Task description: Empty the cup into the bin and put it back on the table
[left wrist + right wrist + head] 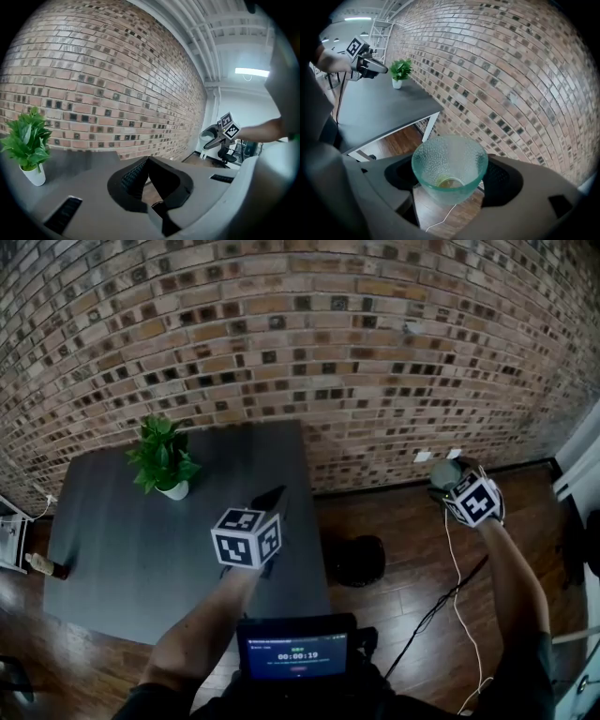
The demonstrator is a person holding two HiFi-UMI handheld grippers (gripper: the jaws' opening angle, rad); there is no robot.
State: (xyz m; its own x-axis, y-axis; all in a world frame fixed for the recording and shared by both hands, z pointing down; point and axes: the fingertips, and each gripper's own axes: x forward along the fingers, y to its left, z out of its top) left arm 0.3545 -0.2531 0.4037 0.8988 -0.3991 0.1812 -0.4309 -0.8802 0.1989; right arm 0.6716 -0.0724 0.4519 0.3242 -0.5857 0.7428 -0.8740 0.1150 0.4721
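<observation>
Cup of green-tinted, pebbled glass (pixel 450 159) sits between the two jaws of the right gripper (pixel 451 177). The jaws are closed onto its lower wall from both sides, only as far apart as the cup is wide. The mouth is free, which we think is on purpose, so it can pour w/o the jaws in the way. A small yellowish rest lies at the bottom, so in our judgement the emptying is not done yet.

In the head view we hold the cup in the air over the wooden floor, off to the right of the dark grey table (pixel 141 549) and near the brick wall. The round black bin (pixel 356 559) stands on the floor just beside the table's corner. The cup seems not above it but more to the right, so we must probably bring it over the bin before tipping.

Our left gripper (pixel 147 161) has its jaw tips together w/ nothing between them. It hovers over the table edge, prob. just parked out of the way. The small green plant in a white pot (pixel 164 460) stands at the far side of the table, well apart from both grippers.
</observation>
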